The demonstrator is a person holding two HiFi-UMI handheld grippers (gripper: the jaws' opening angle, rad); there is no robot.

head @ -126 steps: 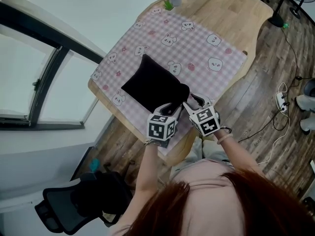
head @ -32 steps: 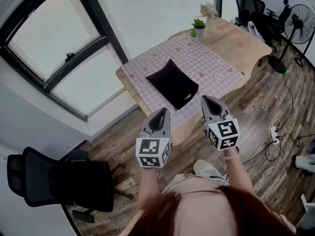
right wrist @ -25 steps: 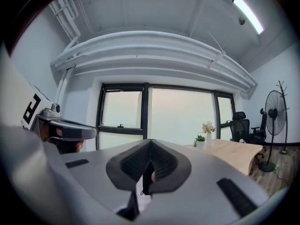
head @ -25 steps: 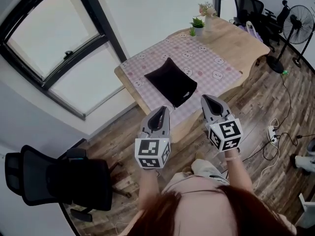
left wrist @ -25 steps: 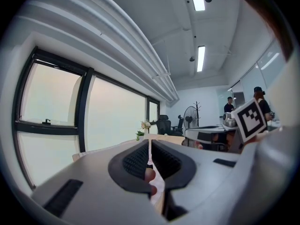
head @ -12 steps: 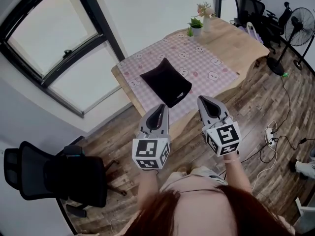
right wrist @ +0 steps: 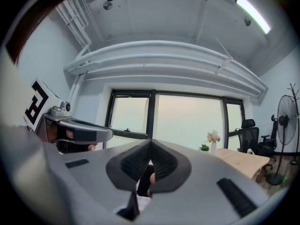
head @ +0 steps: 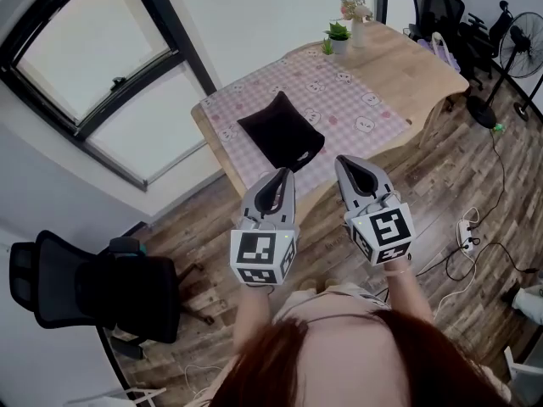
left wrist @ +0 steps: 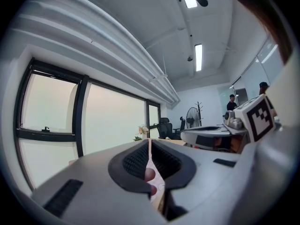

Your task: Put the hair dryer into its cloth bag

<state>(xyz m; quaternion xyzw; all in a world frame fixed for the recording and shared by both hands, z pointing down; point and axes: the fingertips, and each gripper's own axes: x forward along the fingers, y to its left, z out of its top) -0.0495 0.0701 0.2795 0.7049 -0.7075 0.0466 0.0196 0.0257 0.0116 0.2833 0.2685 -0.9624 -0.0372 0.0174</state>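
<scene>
The black cloth bag (head: 280,131) lies full and rumpled on the pink checked cloth (head: 339,91) near the table's front corner; no hair dryer shows outside it. My left gripper (head: 282,175) and right gripper (head: 344,160) hang side by side in front of the table, over the floor and well short of the bag. Both point level toward the table. In the left gripper view the left gripper (left wrist: 149,142) has its pads pressed together with nothing between them. The right gripper (right wrist: 150,145) looks the same in its own view.
A wooden table (head: 407,58) carries a small potted plant (head: 338,33) and a flower vase (head: 355,11) at its far end. A black office chair (head: 93,291) stands at the lower left, a fan (head: 519,47) and more chairs at the right. A power strip (head: 465,231) lies on the floor.
Five seconds ago both grippers were at the bag's mouth by the table edge. They have since pulled back off the table, and over the last second drifted a little farther away and upward.
</scene>
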